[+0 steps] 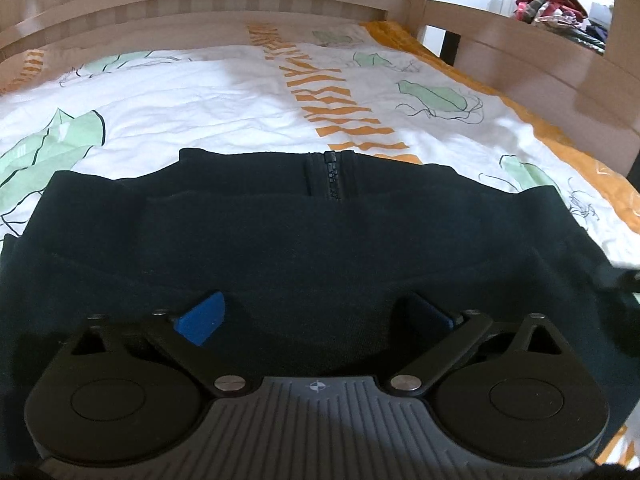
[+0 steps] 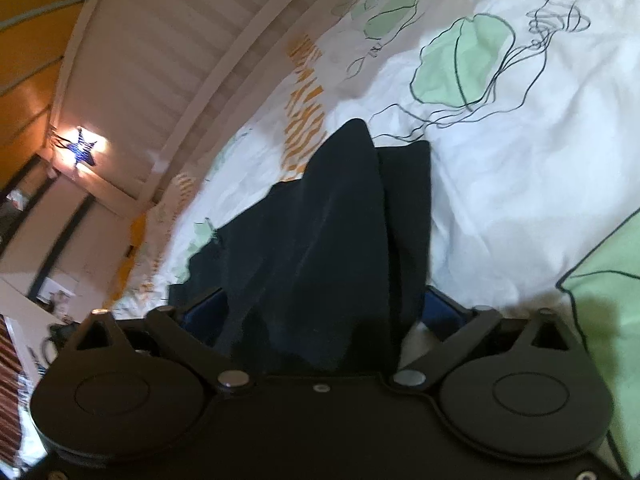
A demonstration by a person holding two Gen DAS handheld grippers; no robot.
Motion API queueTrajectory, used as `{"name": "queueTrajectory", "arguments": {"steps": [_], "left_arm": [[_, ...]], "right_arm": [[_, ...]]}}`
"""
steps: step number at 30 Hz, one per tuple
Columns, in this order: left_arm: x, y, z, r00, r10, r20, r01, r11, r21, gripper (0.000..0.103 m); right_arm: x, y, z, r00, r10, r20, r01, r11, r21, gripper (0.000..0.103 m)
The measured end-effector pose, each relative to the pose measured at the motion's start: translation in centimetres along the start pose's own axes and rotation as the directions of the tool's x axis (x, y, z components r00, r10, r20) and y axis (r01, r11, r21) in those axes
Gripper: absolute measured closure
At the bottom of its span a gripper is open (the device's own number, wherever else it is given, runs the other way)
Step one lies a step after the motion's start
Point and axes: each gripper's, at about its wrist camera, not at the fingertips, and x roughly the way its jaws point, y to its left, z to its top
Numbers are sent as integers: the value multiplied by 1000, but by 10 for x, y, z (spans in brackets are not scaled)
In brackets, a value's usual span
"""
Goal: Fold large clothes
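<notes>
Navy fleece, a zip-front jacket, lies part-folded on the bed, and we see it spread just ahead of and under the left tongs, with its zipper at the far edge, straight out past the tips. Our left tongs stand wide open above the cloth, both blue pads clear of it, nothing between them.

Our right tongs have a bunched ridge of the same jacket running up between the fingers and away from them. Whether the pads actually press on it we cannot tell, because the cloth covers them; the jaws stand partly apart.

What we judge could go wrong:
- The bunch at the right tongs is thick and loose, so a weak pinch may catch only the top layer and the fold would slump open as we lift.
- Pulling from the right side alone could drag the flat layers beneath the left tongs askew, since nothing pins them.
- The quilt under the tips is soft and wrinkled, so a low bite may take bedding along with the fleece.

No brand, label or readable writing shows anywhere; only the cover's leaf and orange-stripe print.
</notes>
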Motion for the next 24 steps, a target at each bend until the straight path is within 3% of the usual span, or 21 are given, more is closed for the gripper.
{"name": "queueTrajectory", "arguments": {"steps": [2,4,6,12,14,17,20,22,24], "left_arm": [[0,-1,-1,1000,5,6,-5,1000,5,2],[-1,-1,-1,1000,9,10,-9,1000,7,2],[-2,-1,-2,1000,7,17,-7,1000,7,2],[-21,3,6,1000,22,-8,-22,999,-27,5],[-37,6,2,1000,26,17,-26,999,-27,5],[-61,5,-9,997,38,62,-40,999,27,5],[-62,5,-24,997,67,36,-70,995,75,4],[-51,12,-32,999,46,-18,-45,999,16,3],[-46,17,-35,999,35,-7,-35,999,-15,0]], "right_arm": [[3,-12,0,1000,17,-27,-15,997,81,57],[2,-15,2,999,43,-24,-41,994,106,63],[0,-7,2,999,33,-15,-32,998,52,67],[-7,13,4,1000,29,6,-29,999,-16,70],[-8,22,6,1000,8,7,-8,999,-37,70],[-10,31,9,1000,-11,11,11,1000,-24,70],[-10,48,14,999,-39,10,39,999,-38,70],[-10,60,16,998,-56,2,56,997,-45,70],[-9,72,19,998,-57,-7,56,997,-47,71]]}}
